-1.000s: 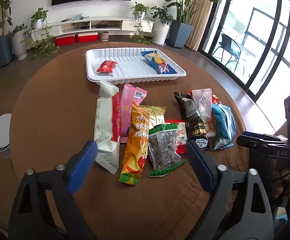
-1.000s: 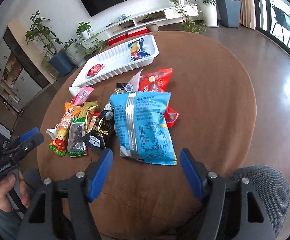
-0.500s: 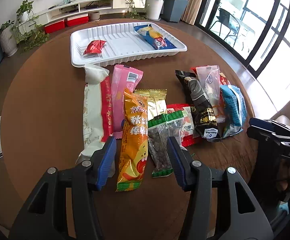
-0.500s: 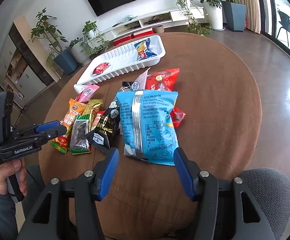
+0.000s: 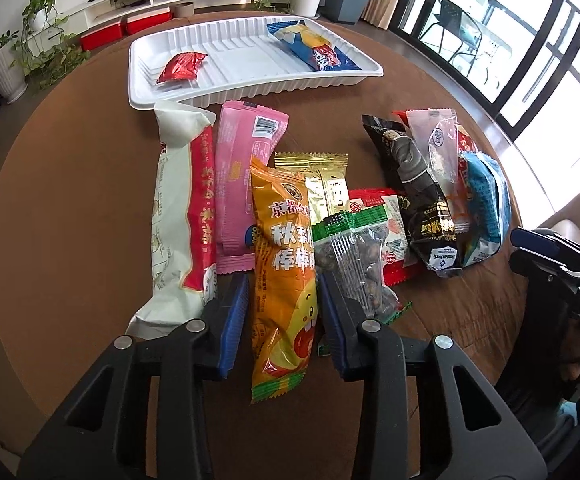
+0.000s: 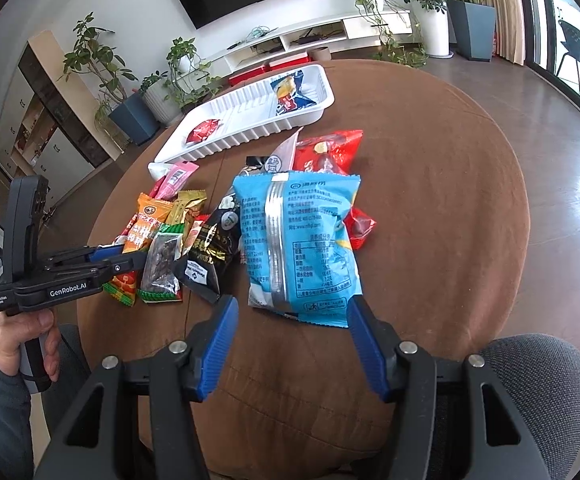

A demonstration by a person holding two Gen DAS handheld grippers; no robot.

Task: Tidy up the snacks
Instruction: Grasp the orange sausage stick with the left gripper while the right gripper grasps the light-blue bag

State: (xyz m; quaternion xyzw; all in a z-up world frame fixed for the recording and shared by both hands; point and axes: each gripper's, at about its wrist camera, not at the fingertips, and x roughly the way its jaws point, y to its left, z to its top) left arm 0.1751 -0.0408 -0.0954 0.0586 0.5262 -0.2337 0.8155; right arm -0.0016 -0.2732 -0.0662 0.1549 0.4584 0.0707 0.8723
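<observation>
Several snack packs lie in a loose pile on the round brown table (image 5: 70, 208). My left gripper (image 5: 284, 300) has its blue pads on both sides of the orange snack pack (image 5: 286, 268), closed onto it; it also shows in the right wrist view (image 6: 138, 236). My right gripper (image 6: 290, 320) is open, its pads on either side of the near end of the light blue bag (image 6: 298, 236), not touching it. The white tray (image 5: 250, 80) at the far side holds a red pack (image 5: 182, 66) and a blue pack (image 5: 314, 46).
Beside the orange pack lie a white-red pack (image 5: 182, 216), a pink pack (image 5: 242, 172), a gold pack (image 5: 326, 184), a green-topped nut pack (image 5: 358, 252) and a black pack (image 5: 422, 192). A grey chair (image 6: 530, 400) is at the near edge.
My left gripper moved forward and down and narrowed from wide open to closed around the orange pack. My right gripper moved slightly toward the blue bag and narrowed a little.
</observation>
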